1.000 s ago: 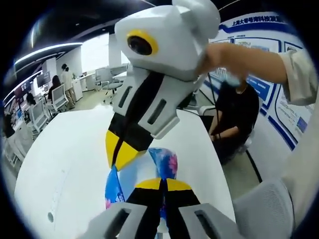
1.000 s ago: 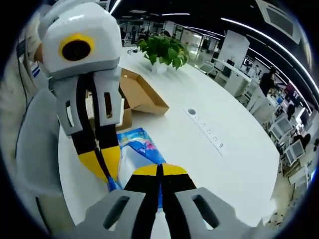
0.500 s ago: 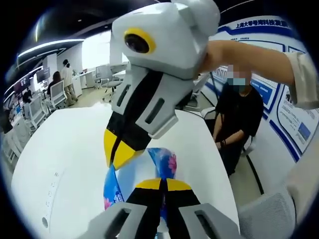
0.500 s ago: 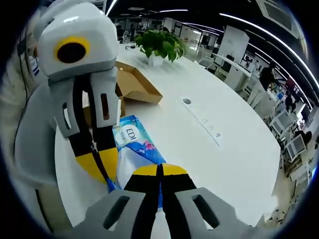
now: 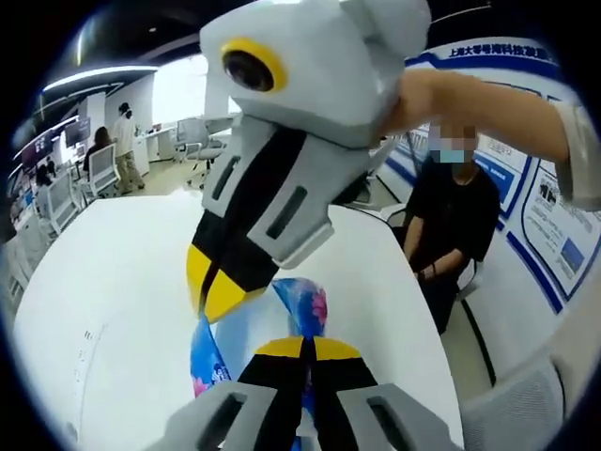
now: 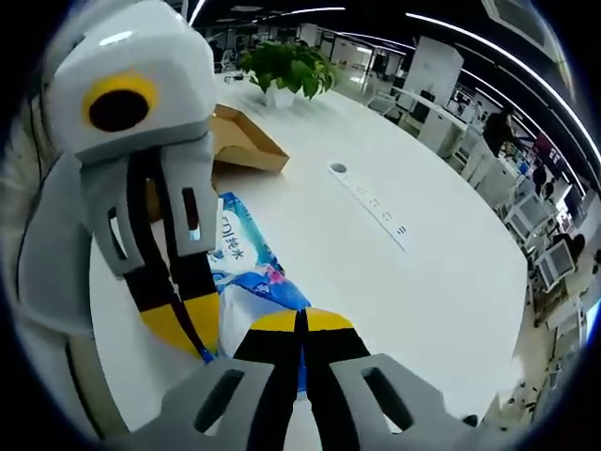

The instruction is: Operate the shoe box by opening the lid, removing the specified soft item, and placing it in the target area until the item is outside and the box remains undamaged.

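I have the tissue pack [image 6: 246, 272] pinched tight in both grippers, left [image 5: 302, 349] and right [image 6: 300, 324], clear of the box [image 6: 239, 146]; next I'd lower it onto the table [image 6: 394, 282].

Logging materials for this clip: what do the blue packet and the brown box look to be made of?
The packet looks like thin glossy plastic film: printed blue with pink flowers, creasing softly where both grippers, left and right, pinch it. The box looks like matte brown cardboard, with flat stiff panels and a folded flap. The table seems smooth white laminate.
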The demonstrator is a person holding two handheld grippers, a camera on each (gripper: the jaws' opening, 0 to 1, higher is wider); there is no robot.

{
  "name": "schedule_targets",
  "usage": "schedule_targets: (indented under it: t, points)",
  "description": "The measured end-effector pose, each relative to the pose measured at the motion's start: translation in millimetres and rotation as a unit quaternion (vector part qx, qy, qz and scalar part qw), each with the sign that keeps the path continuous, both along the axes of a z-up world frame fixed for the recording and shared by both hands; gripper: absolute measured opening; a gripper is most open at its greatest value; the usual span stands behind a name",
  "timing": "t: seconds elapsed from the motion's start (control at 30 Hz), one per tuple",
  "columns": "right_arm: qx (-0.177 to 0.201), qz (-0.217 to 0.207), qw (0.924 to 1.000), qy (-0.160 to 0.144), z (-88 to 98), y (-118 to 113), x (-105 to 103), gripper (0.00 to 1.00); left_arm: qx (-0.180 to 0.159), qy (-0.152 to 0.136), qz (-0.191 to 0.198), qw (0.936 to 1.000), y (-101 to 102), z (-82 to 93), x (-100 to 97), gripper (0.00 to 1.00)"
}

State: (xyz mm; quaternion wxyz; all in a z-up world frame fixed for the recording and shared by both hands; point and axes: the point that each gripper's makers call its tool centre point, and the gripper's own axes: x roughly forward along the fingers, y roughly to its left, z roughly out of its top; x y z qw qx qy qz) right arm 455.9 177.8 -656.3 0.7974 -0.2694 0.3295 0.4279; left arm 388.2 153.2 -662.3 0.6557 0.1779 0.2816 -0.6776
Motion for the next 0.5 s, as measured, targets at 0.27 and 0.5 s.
schedule_targets:
  t: [0.27,0.5]
  points:
    - [-0.003,-0.010,0.9999,0.006,-11.4,-10.3,8.4,0.00,0.003,0.017,0.001,0.9998,-15.5,-15.4,6.5,0.00]
    - [-0.011,-0.018,0.9997,0.012,-18.5,-20.5,10.6,0.00,0.010,0.018,-0.007,0.9998,-29.6,-22.5,5.0,0.00]
